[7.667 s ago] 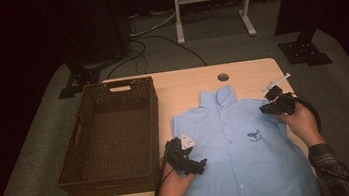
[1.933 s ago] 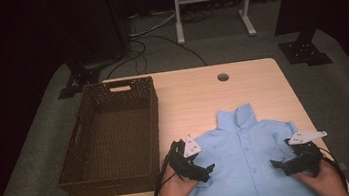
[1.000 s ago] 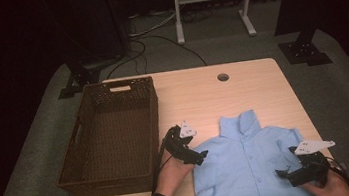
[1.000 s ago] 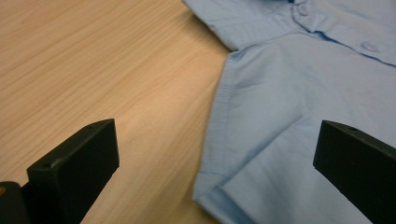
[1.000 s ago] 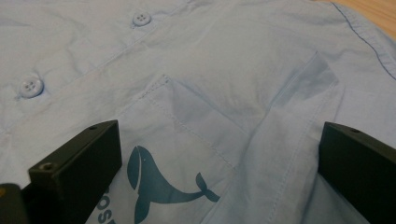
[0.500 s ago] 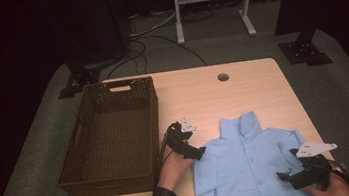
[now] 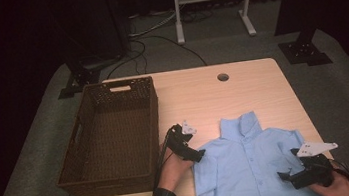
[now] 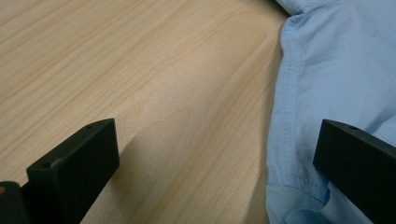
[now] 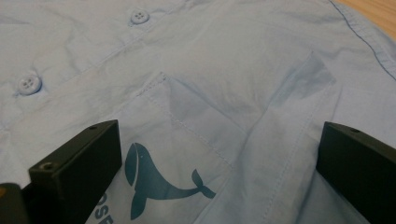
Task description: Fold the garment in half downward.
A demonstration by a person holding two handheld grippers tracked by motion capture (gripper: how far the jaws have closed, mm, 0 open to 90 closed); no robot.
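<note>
A dark woven basket [image 7: 111, 136] stands on the left part of the table [image 7: 242, 89], and nothing shows inside it. The light blue shirt [image 7: 252, 169] lies flat on the near right part of the table, collar pointing away from the person, well apart from the basket. The left hand-held gripper [image 7: 200, 155] sits at the shirt's left edge with its jaws spread wide over bare wood and the hem, while the right hand-held gripper [image 7: 284, 176] hangs over the whale-printed chest pocket [image 9: 187, 154], jaws also wide apart and gripping nothing.
</note>
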